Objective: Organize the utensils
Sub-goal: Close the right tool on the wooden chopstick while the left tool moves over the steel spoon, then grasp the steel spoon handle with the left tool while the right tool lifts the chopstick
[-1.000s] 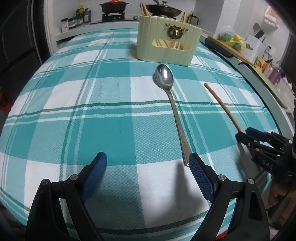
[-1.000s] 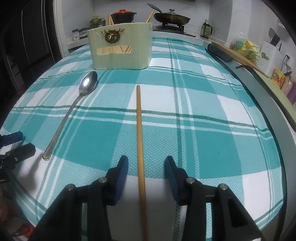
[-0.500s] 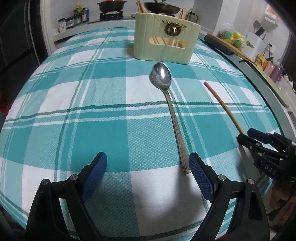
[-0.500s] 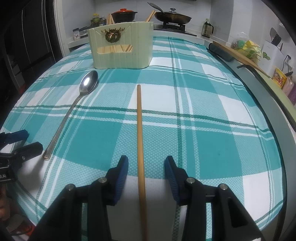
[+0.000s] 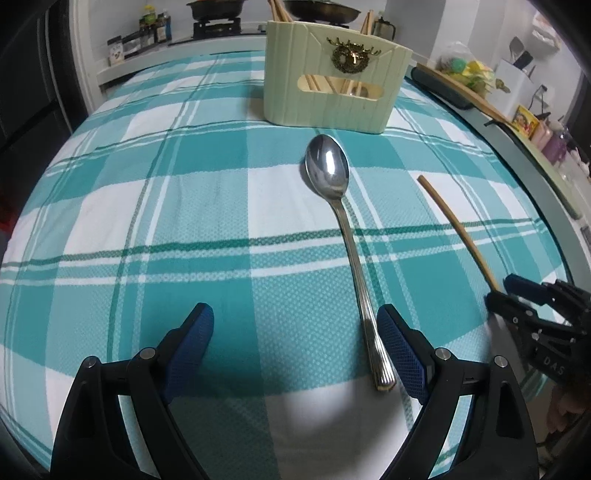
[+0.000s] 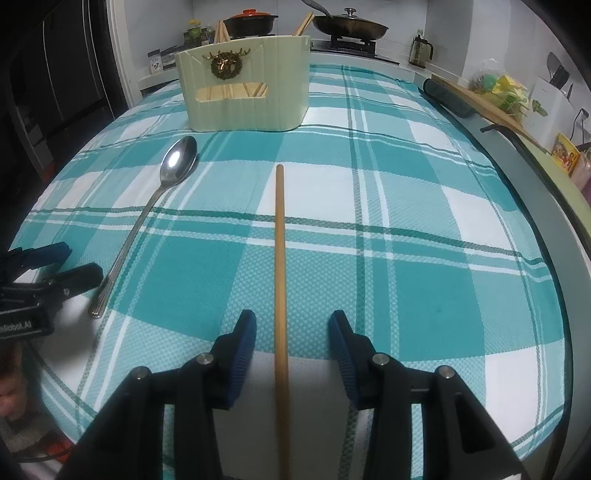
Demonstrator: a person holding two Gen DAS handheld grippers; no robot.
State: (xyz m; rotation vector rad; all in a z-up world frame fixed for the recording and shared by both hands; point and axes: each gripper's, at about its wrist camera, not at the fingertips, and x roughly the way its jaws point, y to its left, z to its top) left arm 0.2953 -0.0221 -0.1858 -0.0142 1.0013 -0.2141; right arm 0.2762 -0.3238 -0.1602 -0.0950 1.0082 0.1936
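A steel spoon (image 5: pixel 347 236) lies on the teal checked cloth (image 5: pixel 155 236), its bowl toward a cream utensil holder (image 5: pixel 332 96) with chopsticks inside. My left gripper (image 5: pixel 295 325) stands open wide; the spoon's handle end rests just inside its right finger, untouched. In the right wrist view a single wooden chopstick (image 6: pixel 280 240) runs lengthwise between the fingers of my right gripper (image 6: pixel 293 328), which is open with a gap on either side. The spoon (image 6: pixel 147 214), holder (image 6: pixel 243 96) and left gripper (image 6: pixel 83 260) show at left. The right gripper (image 5: pixel 502 291) and chopstick (image 5: pixel 458 229) appear at right in the left view.
Behind the table a stove carries a red-lidded pot (image 6: pixel 251 22) and a dark pan (image 6: pixel 349 26), with bottles (image 5: pixel 151 29) beside. The table's grey edge (image 6: pixel 546 206) curves along the right, with a wooden board (image 6: pixel 491 107) and a cluttered counter beyond.
My left gripper has slid forward along the cloth, so the spoon's handle end now lies between its fingers. The right gripper and the chopstick have stayed put.
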